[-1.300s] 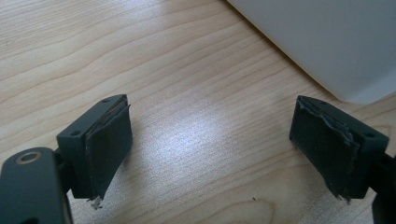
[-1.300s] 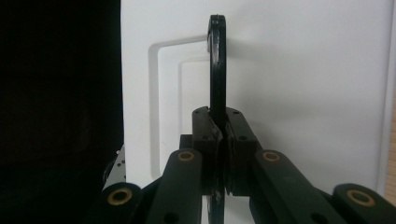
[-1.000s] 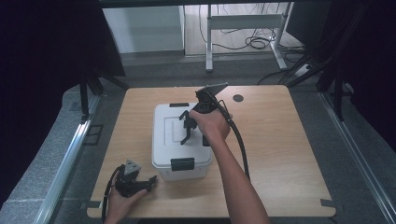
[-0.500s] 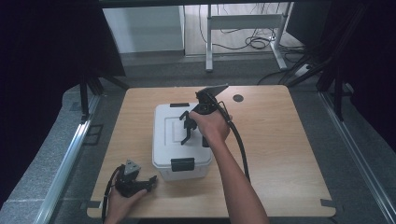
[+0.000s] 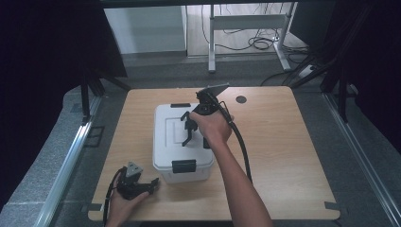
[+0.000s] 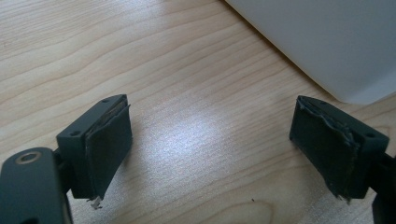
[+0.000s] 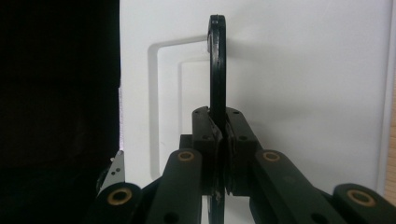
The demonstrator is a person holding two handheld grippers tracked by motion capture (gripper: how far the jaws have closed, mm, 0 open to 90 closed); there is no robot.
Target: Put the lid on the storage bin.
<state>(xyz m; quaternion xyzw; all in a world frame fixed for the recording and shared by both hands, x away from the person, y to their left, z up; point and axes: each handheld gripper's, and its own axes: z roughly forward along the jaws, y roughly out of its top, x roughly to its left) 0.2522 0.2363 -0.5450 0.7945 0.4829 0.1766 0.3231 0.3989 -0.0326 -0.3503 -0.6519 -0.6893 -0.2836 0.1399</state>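
At the near edge of the wooden table (image 5: pixel 283 156), the left gripper (image 5: pixel 138 182) rests in the person's hand with its jaws wide apart, holding nothing. Just beyond it stands the white storage box (image 5: pixel 170 142), near the table's middle. On its lid, the right gripper (image 5: pixel 189 127) has its jaws closed tight on the raised black handle (image 7: pixel 217 65). To lift well, the person should probably pull straight up, keeping the thin handle centred between the pads so the box does not swing or slip.
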